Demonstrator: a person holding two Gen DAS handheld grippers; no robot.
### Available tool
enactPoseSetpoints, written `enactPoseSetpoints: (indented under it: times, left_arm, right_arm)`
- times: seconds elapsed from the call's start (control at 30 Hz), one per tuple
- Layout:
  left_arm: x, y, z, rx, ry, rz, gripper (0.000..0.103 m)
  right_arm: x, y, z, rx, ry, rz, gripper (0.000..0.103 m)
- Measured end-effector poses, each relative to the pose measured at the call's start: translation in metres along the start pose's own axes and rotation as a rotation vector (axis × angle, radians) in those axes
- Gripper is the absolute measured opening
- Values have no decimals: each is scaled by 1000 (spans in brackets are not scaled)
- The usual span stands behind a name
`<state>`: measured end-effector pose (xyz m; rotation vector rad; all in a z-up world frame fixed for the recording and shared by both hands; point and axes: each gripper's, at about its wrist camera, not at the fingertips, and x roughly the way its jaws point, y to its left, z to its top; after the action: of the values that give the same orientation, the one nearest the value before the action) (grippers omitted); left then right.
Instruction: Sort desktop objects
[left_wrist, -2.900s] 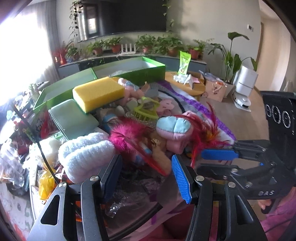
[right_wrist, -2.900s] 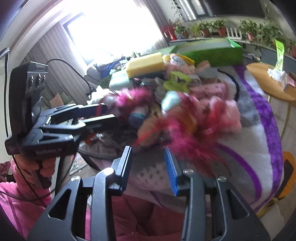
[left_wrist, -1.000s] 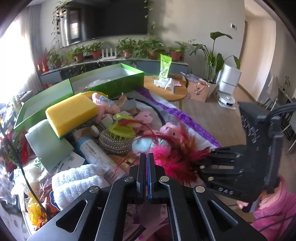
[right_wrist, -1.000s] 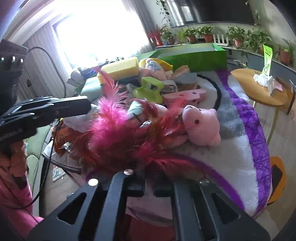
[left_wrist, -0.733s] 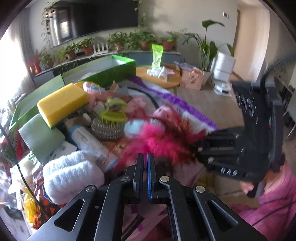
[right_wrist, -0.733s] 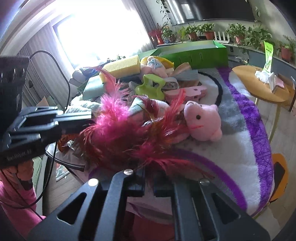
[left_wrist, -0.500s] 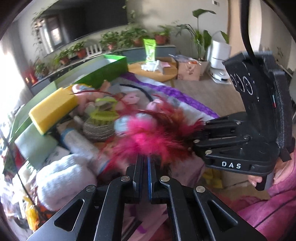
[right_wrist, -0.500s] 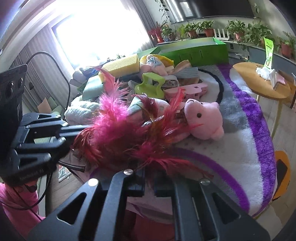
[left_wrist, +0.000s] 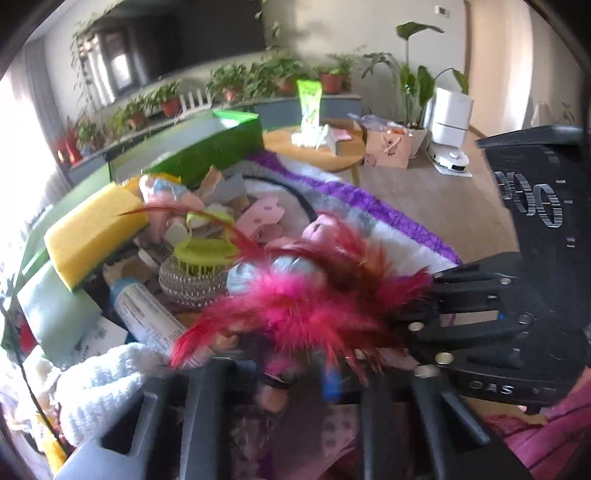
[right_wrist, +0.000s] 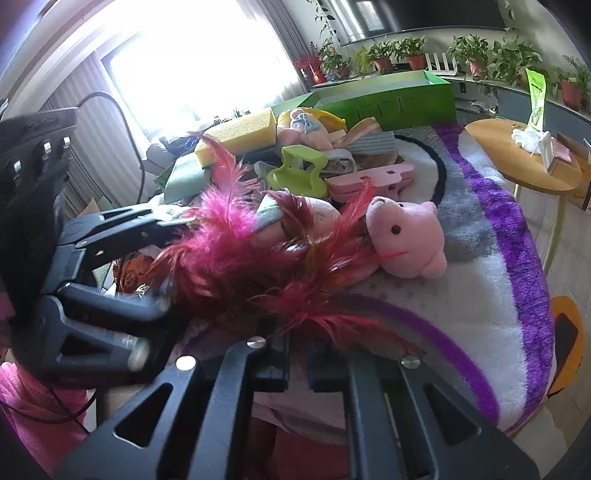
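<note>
A pink and dark red feather toy (left_wrist: 314, 299) lies over the pile of objects on the rug. My right gripper (right_wrist: 299, 360) is shut on its near end, and the feathers (right_wrist: 236, 251) fan out from between the jaws. In the left wrist view this gripper (left_wrist: 430, 286) reaches in from the right, its tips buried in the feathers. My left gripper (left_wrist: 271, 380) is blurred at the bottom, and its jaws are opening with feather tips between them. Seen from the right wrist, the left gripper (right_wrist: 166, 266) stands spread around the toy's left end.
A pink pig plush (right_wrist: 406, 240) lies beside the feathers. Behind are a yellow sponge (left_wrist: 92, 229), a green clip (right_wrist: 295, 173), a steel scourer (left_wrist: 192, 280), a tube (left_wrist: 147, 317), a white fluffy cloth (left_wrist: 107, 384) and a green box (right_wrist: 388, 99). A round wooden table (right_wrist: 524, 162) stands right.
My left gripper's jaws were shut and have now parted, and it has sunk closer to the feathers. My right gripper has stayed shut on the feather toy in the same place.
</note>
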<state>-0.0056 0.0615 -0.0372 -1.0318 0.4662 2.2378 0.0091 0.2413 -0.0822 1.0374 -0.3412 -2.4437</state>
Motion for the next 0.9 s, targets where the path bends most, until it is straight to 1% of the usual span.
enactPoseSetpoints:
  times: [0.07,0.23,0.37,0.43,0.53,0.67,0.7,0.8,0.83,0.87,0.9]
  left_arm:
    - [0,3,-1,-14,-1,-20,10]
    - [-25,1,2,-3,-55,-22,9]
    - [-44,2,9,0,-103,-24,9]
    - [-48,4,12,2,-113,-17,9]
    - [-45,8,14,-15,-108,-13,9]
    - [-35,9,7,-28,-70,-25,10]
    - [-34,10,5,-41,-68,-35,10]
    - [-43,14,-3,-83,-75,-99,10]
    - [-46,14,-5,-88,-77,-101,15]
    - [-48,13,-8,-86,-77,-94,27]
    - [-50,11,-11,-78,-77,-78,36]
  right_arm:
    - [0,-1,0,8,0,-1,7]
    - [-13,-2,2,4,-29,-14,6]
    - [-29,5,10,-20,-70,-9,6]
    - [-34,8,15,-36,-83,-9,6]
    - [-38,10,23,-53,-97,-17,6]
    - [-35,9,25,-52,-93,-15,7]
    - [-34,9,23,-51,-88,-19,7]
    - [-30,4,18,-37,-70,-21,7]
    - [-29,2,17,-32,-67,-22,7]
    - [-29,0,15,-28,-65,-24,7]
    - [-30,-3,14,-21,-65,-27,7]
